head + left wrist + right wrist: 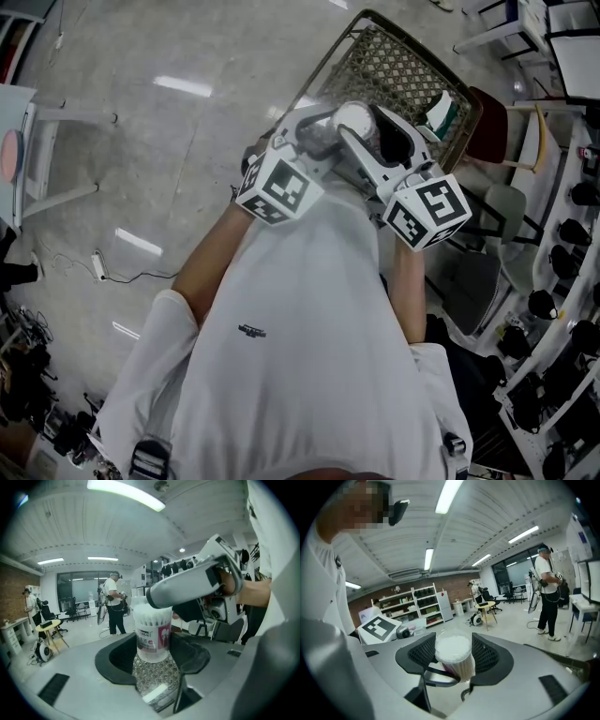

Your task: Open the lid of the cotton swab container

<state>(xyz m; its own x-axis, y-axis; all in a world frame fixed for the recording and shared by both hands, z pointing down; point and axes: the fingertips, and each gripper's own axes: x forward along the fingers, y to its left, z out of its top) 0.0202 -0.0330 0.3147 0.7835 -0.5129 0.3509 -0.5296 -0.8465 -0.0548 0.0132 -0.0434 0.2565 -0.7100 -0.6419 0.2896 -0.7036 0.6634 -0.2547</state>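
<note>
The cotton swab container [152, 637] is a clear round tub packed with white swabs and carries a pink label. My left gripper [152, 654] is shut on its lower body and holds it upright in front of the person's chest. The right gripper [454, 660] comes at it from the other side. Its black pads [486, 654] press on the container's top end [452, 648], where the clear lid sits. From the head view the white top [353, 119] shows between the left gripper [323, 133] and right gripper [377, 136]. A right finger [187, 585] hides the lid in the left gripper view.
A chair with a woven back [394, 66] stands just beyond the grippers. Desks with dark headsets [572, 234] line the right side. A person [114, 603] stands further off in the room, near a round yellow table [486, 605]. Shelves [417, 604] line the brick wall.
</note>
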